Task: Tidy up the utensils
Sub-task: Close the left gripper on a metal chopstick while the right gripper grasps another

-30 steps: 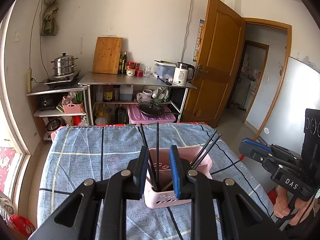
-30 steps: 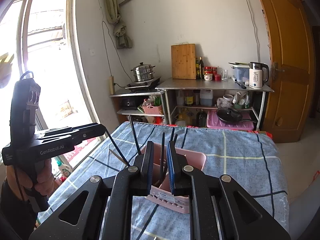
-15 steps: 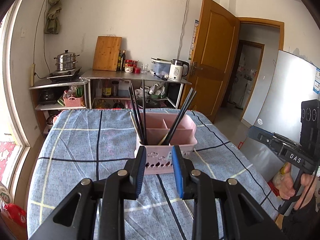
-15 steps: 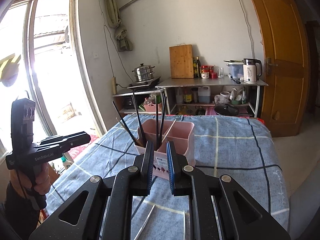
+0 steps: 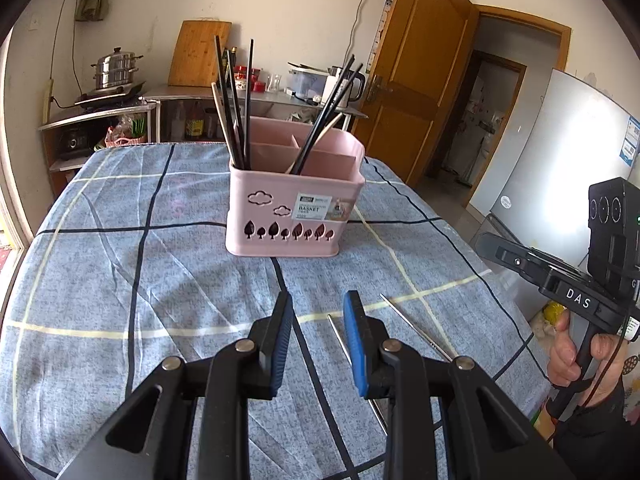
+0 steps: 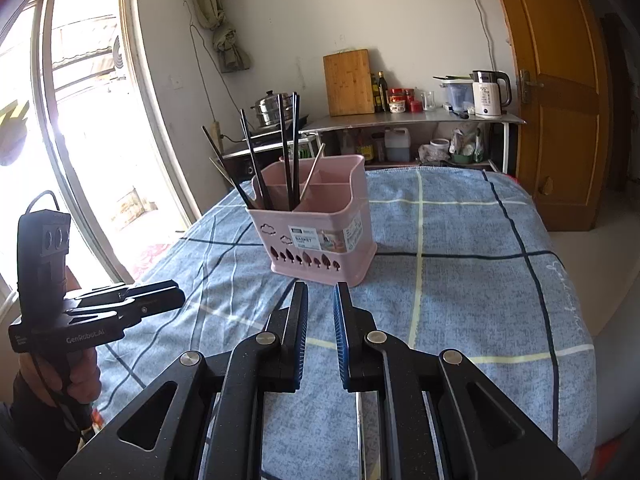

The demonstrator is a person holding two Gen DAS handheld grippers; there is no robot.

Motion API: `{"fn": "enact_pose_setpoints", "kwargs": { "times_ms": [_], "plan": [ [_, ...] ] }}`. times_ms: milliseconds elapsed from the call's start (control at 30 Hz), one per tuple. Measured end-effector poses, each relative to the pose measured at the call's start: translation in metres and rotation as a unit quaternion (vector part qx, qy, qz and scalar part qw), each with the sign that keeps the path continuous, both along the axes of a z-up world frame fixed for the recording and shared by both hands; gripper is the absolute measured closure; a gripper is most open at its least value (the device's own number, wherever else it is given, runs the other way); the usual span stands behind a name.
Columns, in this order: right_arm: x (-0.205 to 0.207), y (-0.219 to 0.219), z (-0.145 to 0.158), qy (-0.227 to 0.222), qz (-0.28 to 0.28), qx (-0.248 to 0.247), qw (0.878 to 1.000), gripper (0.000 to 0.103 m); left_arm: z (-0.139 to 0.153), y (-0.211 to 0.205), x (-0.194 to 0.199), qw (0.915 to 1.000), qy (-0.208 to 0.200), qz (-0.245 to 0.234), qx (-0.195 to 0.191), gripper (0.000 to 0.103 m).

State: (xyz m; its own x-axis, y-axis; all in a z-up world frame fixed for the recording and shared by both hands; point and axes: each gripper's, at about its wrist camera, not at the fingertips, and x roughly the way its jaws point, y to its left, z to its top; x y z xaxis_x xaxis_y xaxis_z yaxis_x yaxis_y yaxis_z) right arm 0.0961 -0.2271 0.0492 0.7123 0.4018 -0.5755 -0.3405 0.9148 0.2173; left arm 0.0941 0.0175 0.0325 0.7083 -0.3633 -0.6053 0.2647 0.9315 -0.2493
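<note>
A pink utensil basket (image 5: 288,216) (image 6: 320,240) stands upright on the blue checked tablecloth (image 5: 120,280). Black chopsticks (image 5: 236,112) and a few pale ones lean in its front compartments. Two loose metal chopsticks (image 5: 416,328) lie on the cloth, just right of my left gripper (image 5: 319,296). That gripper hovers low in front of the basket, open with nothing between its blue pads. My right gripper (image 6: 321,286) points at the basket's front face from close by. Its jaws are only narrowly apart and empty. Each gripper shows in the other's view, hand-held at the side (image 5: 520,256) (image 6: 160,304).
Beyond the table's far edge is a metal shelf (image 6: 420,120) with a kettle (image 6: 488,94), cutting board (image 6: 346,82), bottles and a steamer pot (image 5: 116,70). A wooden door (image 5: 420,80) and a fridge (image 5: 568,152) are to the right, a large window (image 6: 80,120) to the left.
Both grippers have drawn back and down from over the basket, which now stands farther ahead. The loose metal chopsticks have come into the left wrist view. The left jaws stand slightly wider.
</note>
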Motion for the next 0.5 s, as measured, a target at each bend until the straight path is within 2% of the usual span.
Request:
{"fn": "enact_pose_setpoints", "kwargs": {
  "times_ms": [267,500],
  "plan": [
    [0.009,-0.002,-0.023,0.028,0.001,-0.015,0.999,0.09,-0.023,-0.016,0.01,0.9993,0.035,-0.014,0.001,0.075],
    [0.024,0.003,-0.054,0.075,0.011,-0.047,0.996,0.09,-0.048,-0.033,0.026,0.9967,0.076,-0.027,0.009,0.075]
  ]
}}
